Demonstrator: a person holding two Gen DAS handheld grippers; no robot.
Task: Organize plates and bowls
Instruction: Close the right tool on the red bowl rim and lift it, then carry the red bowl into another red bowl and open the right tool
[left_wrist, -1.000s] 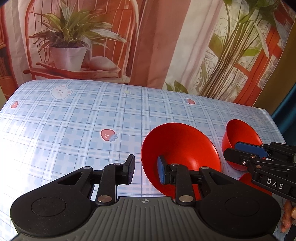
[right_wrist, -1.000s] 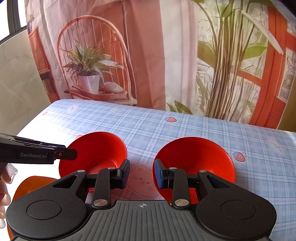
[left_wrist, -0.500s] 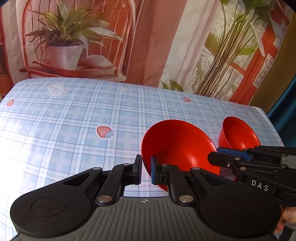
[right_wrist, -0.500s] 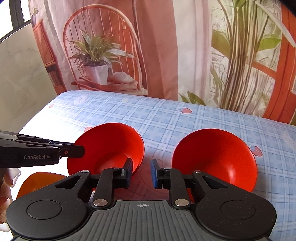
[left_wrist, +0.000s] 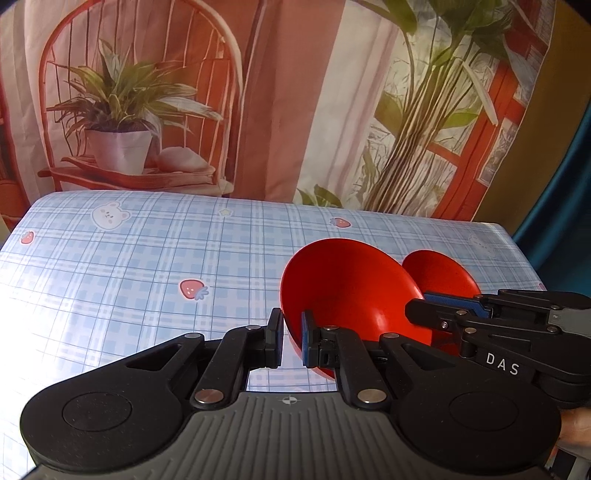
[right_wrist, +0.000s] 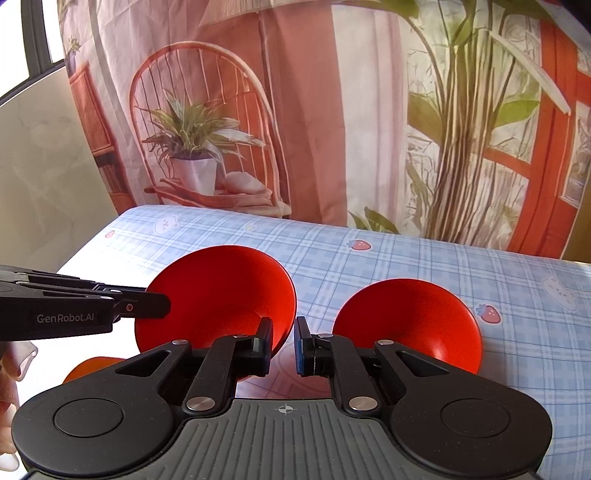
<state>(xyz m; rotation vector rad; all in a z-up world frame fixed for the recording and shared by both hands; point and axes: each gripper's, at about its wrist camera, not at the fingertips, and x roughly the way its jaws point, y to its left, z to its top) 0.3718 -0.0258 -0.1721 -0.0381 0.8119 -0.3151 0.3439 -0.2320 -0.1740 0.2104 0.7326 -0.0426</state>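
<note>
Red plastic fills the middle of both views: the red bowl (left_wrist: 351, 291) (right_wrist: 214, 295) sits between my two grippers, tipped so its hollow faces me. My left gripper (left_wrist: 291, 339) (right_wrist: 162, 306) is clamped on the bowl's near-left rim, with the thin edge pinched between the black finger and the blue-padded one. My right gripper (right_wrist: 283, 345) (left_wrist: 415, 314) is closed down on the opposite, right-hand rim; the edge runs into the narrow slot between its pads, so both grippers grip this one bowl.

Just to the right, the second red bowl (right_wrist: 406, 321) (left_wrist: 443, 273) stands upright on the blue checked tabletop (left_wrist: 147, 266) (right_wrist: 369, 258), apart from the held one and untouched. At the near left, partly hidden under my right gripper's body, an orange plate (right_wrist: 85, 365) lies flat on the tabletop. Beyond the far edge hangs a printed backdrop (left_wrist: 295, 92) of a chair and potted plants.
</note>
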